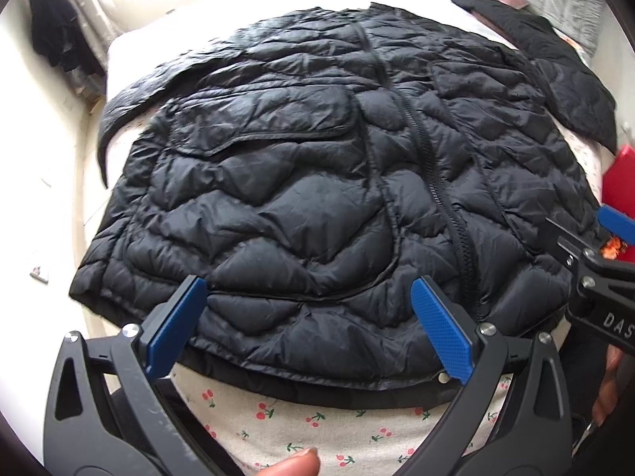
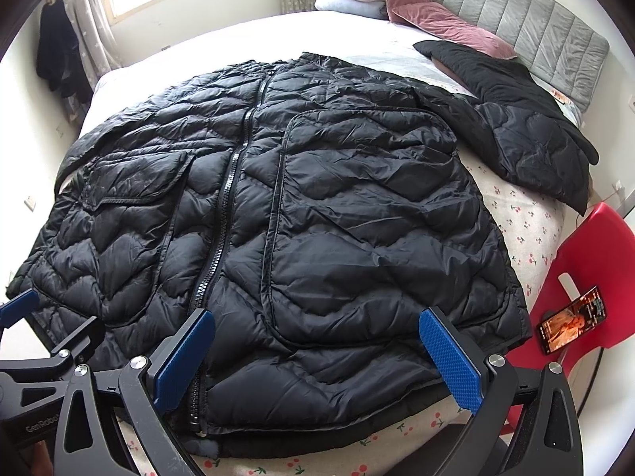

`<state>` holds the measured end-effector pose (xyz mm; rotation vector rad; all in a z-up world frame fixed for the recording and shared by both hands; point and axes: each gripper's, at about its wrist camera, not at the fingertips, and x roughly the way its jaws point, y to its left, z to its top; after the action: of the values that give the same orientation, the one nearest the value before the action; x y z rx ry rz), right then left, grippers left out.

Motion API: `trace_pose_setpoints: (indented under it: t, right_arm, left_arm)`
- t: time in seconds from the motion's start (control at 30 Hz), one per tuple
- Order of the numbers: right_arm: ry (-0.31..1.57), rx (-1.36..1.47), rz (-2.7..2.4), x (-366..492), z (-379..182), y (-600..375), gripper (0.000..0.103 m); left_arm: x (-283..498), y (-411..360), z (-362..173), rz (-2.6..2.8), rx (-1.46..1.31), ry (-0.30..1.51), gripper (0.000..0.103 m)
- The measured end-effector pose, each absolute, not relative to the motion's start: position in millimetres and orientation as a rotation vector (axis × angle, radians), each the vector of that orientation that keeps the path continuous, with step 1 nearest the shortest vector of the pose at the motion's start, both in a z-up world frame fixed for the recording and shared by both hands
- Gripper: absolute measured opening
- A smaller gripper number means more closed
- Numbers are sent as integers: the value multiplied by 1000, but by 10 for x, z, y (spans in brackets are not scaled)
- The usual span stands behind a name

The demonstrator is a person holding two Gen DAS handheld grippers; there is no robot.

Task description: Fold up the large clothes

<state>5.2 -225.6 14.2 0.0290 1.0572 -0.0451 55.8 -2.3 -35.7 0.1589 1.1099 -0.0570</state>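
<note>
A large black quilted puffer jacket [image 1: 309,166] lies flat, front up and zipped, on the bed; it fills the right wrist view [image 2: 317,206] too. Its right sleeve [image 2: 528,127] stretches toward the headboard; the left sleeve [image 1: 131,95] spreads over the far left edge. My left gripper [image 1: 309,325] is open and empty, hovering over the hem left of the zipper. My right gripper [image 2: 317,357] is open and empty over the hem right of the zipper, and it shows at the right edge of the left wrist view [image 1: 595,246].
The bed has a cherry-print sheet [image 2: 516,222], a grey headboard [image 2: 528,12] and pink and white pillows [image 2: 416,4]. A red chair [image 2: 587,269] with a lit phone [image 2: 571,325] stands at the bed's right. Dark clothes [image 2: 55,51] hang by the window.
</note>
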Motion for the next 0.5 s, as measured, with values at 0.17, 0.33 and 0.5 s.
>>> trace_pose_setpoints:
  t: [0.17,0.33,0.5]
  right_arm:
    - [1046,10,-52,123,166,-2284,103]
    - [1018,-21,-31,260,242,-2317,103]
    - [1022,-71,34,476,308,-2369,103]
  left_arm:
    - [604,-31,-293,-163,122,1088,102]
    - [718,-60,-235,-255,158,1114,102]
    - [1025,49,-83,-317,175,1153,102]
